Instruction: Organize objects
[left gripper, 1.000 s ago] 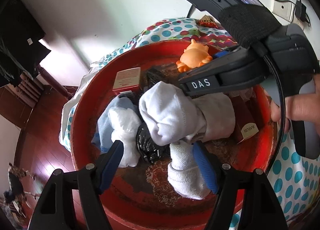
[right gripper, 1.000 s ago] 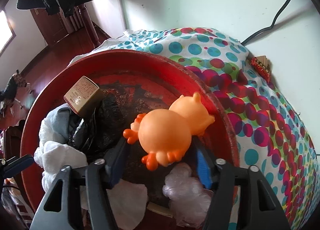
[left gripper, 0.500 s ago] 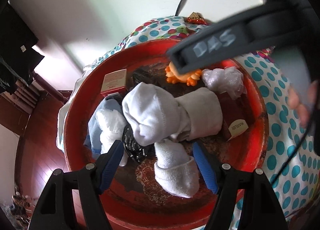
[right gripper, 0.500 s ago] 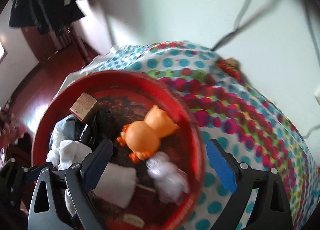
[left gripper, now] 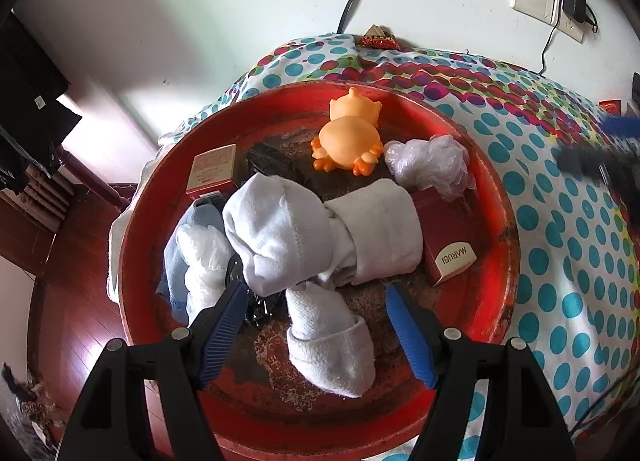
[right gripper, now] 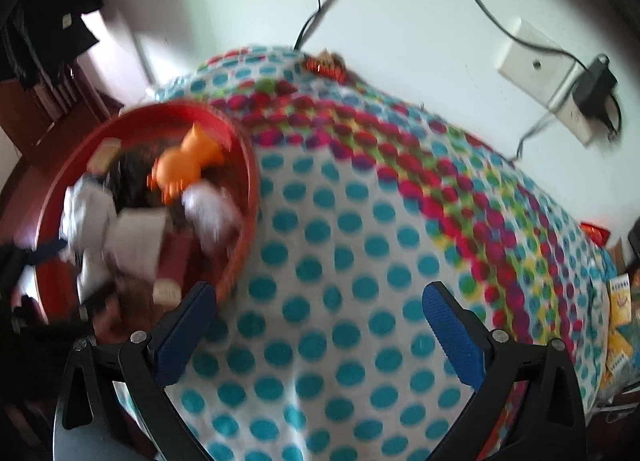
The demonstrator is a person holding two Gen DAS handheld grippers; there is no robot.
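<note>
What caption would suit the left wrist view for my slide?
Open left gripper above white socks in a red tray with an orange rubber duck, on a polka-dot cloth.

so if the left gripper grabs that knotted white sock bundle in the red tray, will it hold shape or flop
The white sock bundle looks like soft knit, so it would likely squash under the pads. Its loose cuffed end trails toward the left gripper and would probably dangle. It seems light and unlikely to slip or roll on the red tray.
</note>
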